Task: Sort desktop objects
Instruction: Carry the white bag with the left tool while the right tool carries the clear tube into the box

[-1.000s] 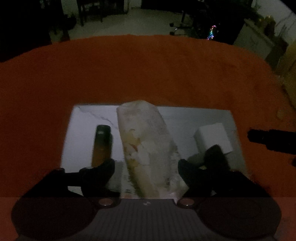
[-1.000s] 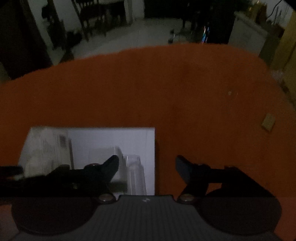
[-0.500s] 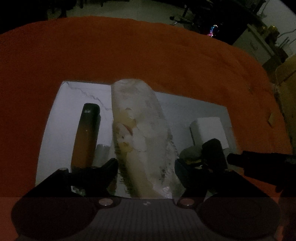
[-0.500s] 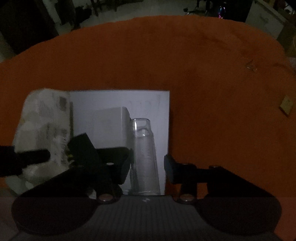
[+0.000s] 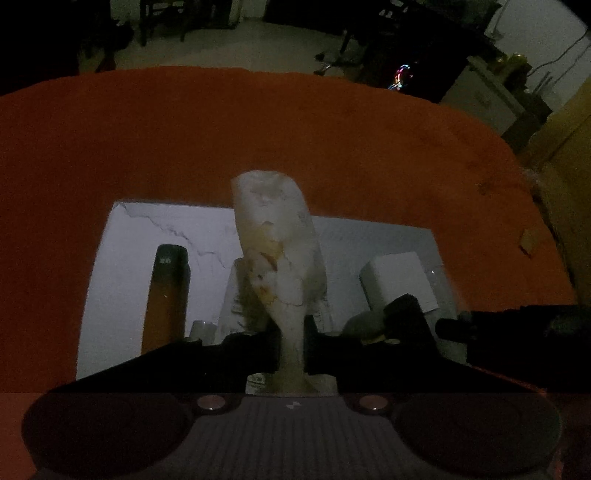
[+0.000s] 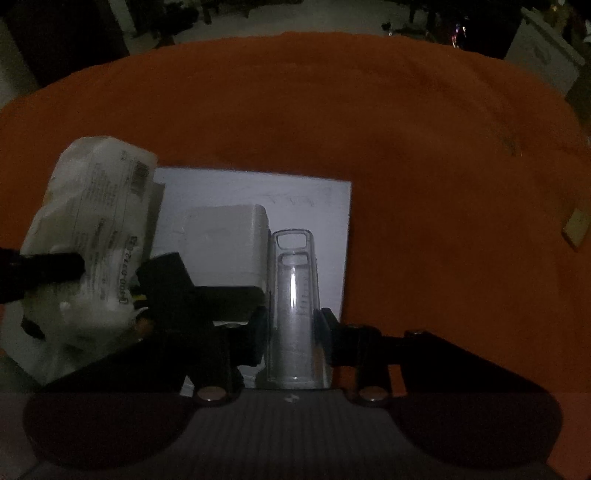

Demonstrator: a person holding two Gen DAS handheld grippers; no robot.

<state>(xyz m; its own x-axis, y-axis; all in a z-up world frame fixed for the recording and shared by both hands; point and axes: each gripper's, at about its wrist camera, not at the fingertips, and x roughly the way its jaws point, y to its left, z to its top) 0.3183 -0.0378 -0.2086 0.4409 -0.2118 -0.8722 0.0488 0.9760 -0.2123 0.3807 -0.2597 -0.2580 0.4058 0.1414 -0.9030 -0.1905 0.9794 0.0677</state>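
A white board (image 5: 122, 258) lies on the orange tablecloth (image 5: 258, 129). My left gripper (image 5: 291, 345) is shut on a white tissue pack (image 5: 277, 240), pinched at its near end and tilted up above the board. My right gripper (image 6: 290, 328) is shut on a clear plastic tube (image 6: 293, 291) that lies at the board's right edge (image 6: 332, 206). A white box (image 6: 225, 240) sits next to the tube; it also shows in the left wrist view (image 5: 397, 280). A dark amber-bodied stick (image 5: 166, 291) lies on the board's left part. The tissue pack also shows in the right wrist view (image 6: 92, 206).
A small tan scrap (image 6: 576, 225) lies on the cloth to the right. Beyond the table's far edge is a dim room with chairs (image 5: 166, 18) and a white cabinet (image 5: 484, 96). A small dark item with a yellow bit (image 5: 364, 325) sits near my left gripper's right finger.
My left gripper has closed on the tissue pack and raised it. My right gripper has moved over the clear tube and closed on it.
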